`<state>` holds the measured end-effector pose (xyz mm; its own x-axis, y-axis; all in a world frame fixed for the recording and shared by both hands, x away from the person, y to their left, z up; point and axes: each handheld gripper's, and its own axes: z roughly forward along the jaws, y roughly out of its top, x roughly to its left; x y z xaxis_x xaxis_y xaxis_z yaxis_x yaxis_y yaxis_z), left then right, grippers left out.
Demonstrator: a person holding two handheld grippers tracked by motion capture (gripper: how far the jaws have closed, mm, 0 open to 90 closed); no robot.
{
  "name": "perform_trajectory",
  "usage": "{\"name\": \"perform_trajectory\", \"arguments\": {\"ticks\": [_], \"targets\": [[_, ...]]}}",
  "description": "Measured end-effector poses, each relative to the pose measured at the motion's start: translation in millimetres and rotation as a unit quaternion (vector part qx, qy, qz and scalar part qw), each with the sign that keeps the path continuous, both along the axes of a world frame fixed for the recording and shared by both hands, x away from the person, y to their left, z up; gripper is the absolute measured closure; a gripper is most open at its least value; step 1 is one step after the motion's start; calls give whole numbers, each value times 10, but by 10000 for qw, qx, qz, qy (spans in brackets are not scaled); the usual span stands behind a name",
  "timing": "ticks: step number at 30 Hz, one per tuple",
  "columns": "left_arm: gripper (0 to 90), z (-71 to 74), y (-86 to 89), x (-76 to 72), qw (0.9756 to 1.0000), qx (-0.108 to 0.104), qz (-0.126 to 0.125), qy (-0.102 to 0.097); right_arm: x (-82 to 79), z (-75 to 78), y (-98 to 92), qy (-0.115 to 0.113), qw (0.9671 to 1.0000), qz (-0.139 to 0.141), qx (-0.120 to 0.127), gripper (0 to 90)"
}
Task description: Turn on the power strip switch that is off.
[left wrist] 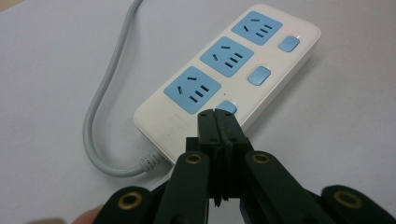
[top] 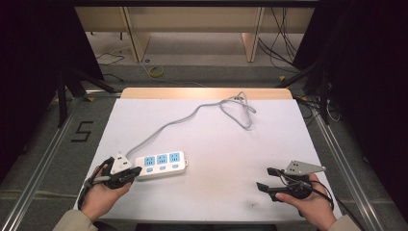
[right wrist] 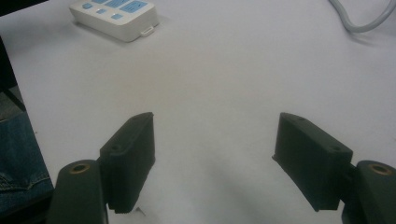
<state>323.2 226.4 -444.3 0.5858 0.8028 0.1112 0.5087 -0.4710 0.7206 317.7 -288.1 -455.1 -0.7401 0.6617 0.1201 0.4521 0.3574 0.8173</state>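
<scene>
On the white bench point(top: 216, 139), toward its near-left part, lies a white power strip point(top: 161, 164) with three blue sockets and three blue switches, and everything else can be placed from it. Its grey cord point(top: 192, 115) leaves the left end, runs away toward the far edge and loops there; the plug end is too small and tangled to make out in the high view. Just left of the strip, the left hand-held gripper point(top: 136, 171) reaches its black tips to the strip's near-left corner, with the person's left hand point(top: 102, 195) behind it. In the left gripper view the same hand-held gripper point(left wrist: 218, 115) has its jaws pressed together with nothing between them, and its tips cover part of the nearest switch point(left wrist: 227, 107), so whether they touch it or hover just above cannot be told. Two small red lights glow beside the middle and far switches; the spot beside the nearest one is hard to read. Well to the right of the strip, the right hand-held gripper point(top: 268, 178) sits near the bench's front edge, held by the right hand point(top: 310, 202). In the right gripper view its jaws point(right wrist: 215, 158) stand spread wide over bare bench, with the strip point(right wrist: 114, 14) cut off at the top-left frame edge and a bit of cord at the top right.
</scene>
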Motion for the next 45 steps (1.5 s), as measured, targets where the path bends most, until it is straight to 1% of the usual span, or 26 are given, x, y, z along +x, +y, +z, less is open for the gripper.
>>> {"name": "perform_trajectory", "arguments": {"ticks": [3, 4, 9, 10, 19, 23, 31, 37, 45], "targets": [[896, 11, 4, 26, 10000, -10, 1, 33, 1, -2, 4, 0, 10000, 3, 7, 291], [896, 14, 3, 41, 9999, -27, 68, 70, 1, -1, 3, 2, 10000, 9, -6, 291], [896, 27, -4, 63, 9999, -67, 115, 103, 4, -4, 6, 3, 10000, 8, -2, 292], [896, 31, -10, 78, 9997, -102, 144, 139, 3, -4, 9, 6, 10000, 8, 4, 291], [897, 34, -56, 118, 9996, -128, 143, 230, 1, -3, 10, 7, 10000, 15, 6, 291], [896, 36, -91, 147, 9996, -107, 122, 240, 0, 0, 10, 3, 10000, 21, -2, 291], [897, 34, -106, 193, 9995, -60, 150, 257, 6, -5, 14, 5, 10000, 23, 0, 291], [897, 35, -128, 228, 9994, -19, 154, 304, 8, -5, 20, 20, 10000, 22, -8, 292], [897, 29, -154, 246, 9992, -15, 160, 362, 12, -10, 32, 32, 10000, 45, -22, 292]]}}
